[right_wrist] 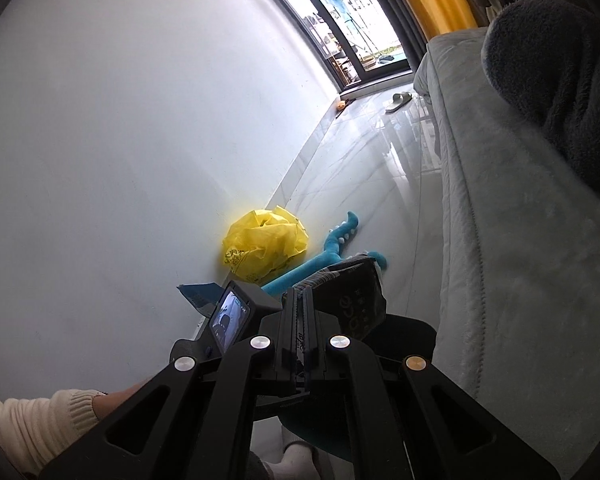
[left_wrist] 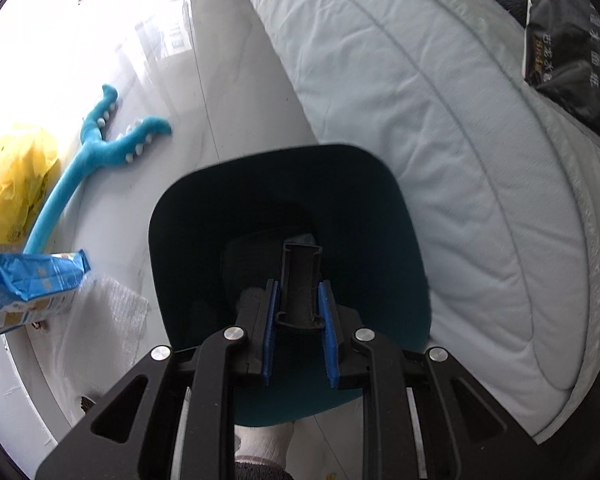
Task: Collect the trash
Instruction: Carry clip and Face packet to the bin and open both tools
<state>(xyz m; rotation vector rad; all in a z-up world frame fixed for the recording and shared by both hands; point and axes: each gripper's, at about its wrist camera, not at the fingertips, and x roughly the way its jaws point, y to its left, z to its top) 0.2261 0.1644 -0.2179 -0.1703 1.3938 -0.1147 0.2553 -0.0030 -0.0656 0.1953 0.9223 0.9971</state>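
1. Left gripper (left_wrist: 299,312): fingers part-closed on the upright black handle (left_wrist: 300,280) of the teal dustpan (left_wrist: 380,216), apparently held level to receive rubbish.
2. Right gripper (right_wrist: 300,320): jaws pressed nearly together, pinching an edge of a dark wrapper (right_wrist: 356,300), likely bound for the pan.
3. Outstanding on the floor (left_wrist: 228,92): blue packet (left_wrist: 32,284), yellow bag (right_wrist: 264,244), by the wall.
4. Blue plush toy (left_wrist: 96,148) lies alongside; the bed (left_wrist: 440,128) borders the pan.

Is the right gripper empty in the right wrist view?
No, the right gripper is shut on a dark wrapper, whose crumpled body sticks out beside the fingers.
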